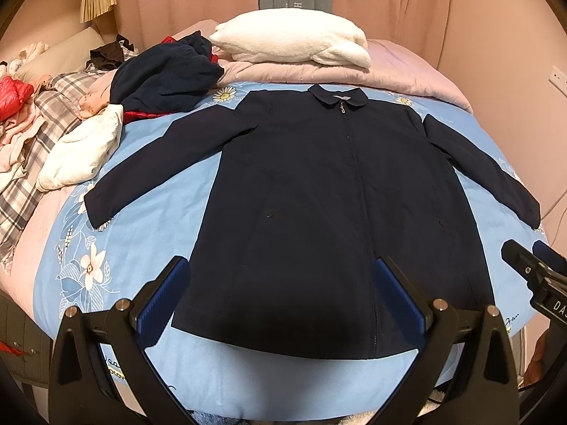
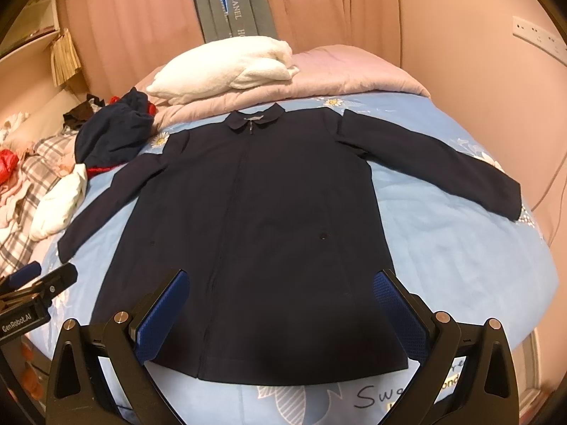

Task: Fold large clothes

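A dark navy zip jacket (image 1: 319, 205) lies flat, front up, on the light blue floral bedspread (image 1: 152, 212), collar at the far side, both sleeves spread out to the sides. It also shows in the right wrist view (image 2: 255, 219). My left gripper (image 1: 281, 283) is open and empty, held above the jacket's hem. My right gripper (image 2: 280, 294) is open and empty, also above the hem. The right gripper shows at the right edge of the left wrist view (image 1: 531, 265); the left gripper shows at the left edge of the right wrist view (image 2: 42, 279).
A folded white fleece blanket (image 1: 294, 39) lies on a pink quilt (image 1: 389, 71) behind the collar. A crumpled navy garment (image 1: 163, 78), a white padded garment (image 1: 81, 148) and a pile of plaid and pink clothes (image 1: 32, 134) lie at the left. Pink curtains (image 2: 319, 7) hang behind.
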The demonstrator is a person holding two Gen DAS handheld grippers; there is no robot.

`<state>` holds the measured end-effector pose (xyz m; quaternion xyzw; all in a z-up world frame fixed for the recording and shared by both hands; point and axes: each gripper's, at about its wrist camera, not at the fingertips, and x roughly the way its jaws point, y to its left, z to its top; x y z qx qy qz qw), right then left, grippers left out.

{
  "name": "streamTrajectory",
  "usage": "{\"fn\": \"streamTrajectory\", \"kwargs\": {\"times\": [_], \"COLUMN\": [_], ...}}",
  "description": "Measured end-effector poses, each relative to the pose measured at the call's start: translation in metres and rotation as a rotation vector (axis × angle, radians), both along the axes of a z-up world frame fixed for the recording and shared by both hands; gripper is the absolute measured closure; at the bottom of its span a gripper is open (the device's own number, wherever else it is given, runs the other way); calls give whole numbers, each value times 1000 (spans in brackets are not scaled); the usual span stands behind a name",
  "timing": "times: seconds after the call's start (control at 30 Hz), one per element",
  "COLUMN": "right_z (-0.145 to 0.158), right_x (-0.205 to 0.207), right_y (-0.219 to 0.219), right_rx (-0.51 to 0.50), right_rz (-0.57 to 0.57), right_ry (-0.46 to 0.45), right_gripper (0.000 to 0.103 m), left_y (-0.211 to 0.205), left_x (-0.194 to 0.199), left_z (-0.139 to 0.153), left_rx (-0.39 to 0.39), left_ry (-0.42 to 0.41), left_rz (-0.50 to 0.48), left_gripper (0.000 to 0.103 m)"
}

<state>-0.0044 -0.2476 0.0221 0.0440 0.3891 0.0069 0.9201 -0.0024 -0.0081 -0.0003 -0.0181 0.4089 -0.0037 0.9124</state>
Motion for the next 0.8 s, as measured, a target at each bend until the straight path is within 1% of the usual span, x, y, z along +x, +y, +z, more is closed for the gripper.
{"fn": "streamTrajectory", "kwargs": {"times": [0.1, 0.13, 0.17, 0.23, 0.37, 0.47, 0.53, 0.57, 0.6, 0.67, 0.7, 0.73, 0.77, 0.8], "right_z": [0, 0, -1, -1, -1, -1, -1, -1, -2, -3, -7, -11, -19, -25], "right_x": [-1, -1, -1, -1, -1, 0, 0, 0, 1, 2, 4, 4, 3, 2], "right_y": [0, 0, -1, -2, -3, -3, -4, -5, -8, -18, -30, -41, -62, -76], "right_rx": [3, 5, 4, 5, 5, 5, 9, 15, 37, 128, 231, 313, 443, 521], "right_rz": [-3, -3, -4, -6, -5, -5, -4, -1, 12, 54, 86, 96, 86, 61], "right_ry": [-1, 0, 2, 2, 3, 5, 1, -1, -7, -25, -40, -60, -117, -153], "right_gripper": [0, 0, 0, 0, 0, 0, 0, 0, 0, 0, 0, 0, 0, 0], "left_y": [-1, -1, -1, -3, -3, -3, -3, -3, -2, 3, 9, 13, 15, 16], "left_x": [-1, 0, 0, 0, 1, 1, 2, 3, 5, 9, 14, 18, 22, 30], "left_z": [0, 0, 0, 0, -1, -1, -2, -2, -4, -8, -14, -19, -24, -30], "left_rx": [18, 44, 46, 55, 42, 53, 36, 13, -50, -156, -256, -337, -418, -519], "left_ry": [-30, -36, -36, -64, -43, -52, -42, -44, -36, -49, -55, -63, -80, -95], "left_rz": [2, 2, 2, 3, 2, 0, -9, -20, -45, -83, -100, -117, -129, -148], "left_gripper": [0, 0, 0, 0, 0, 0, 0, 0, 0, 0, 0, 0, 0, 0]}}
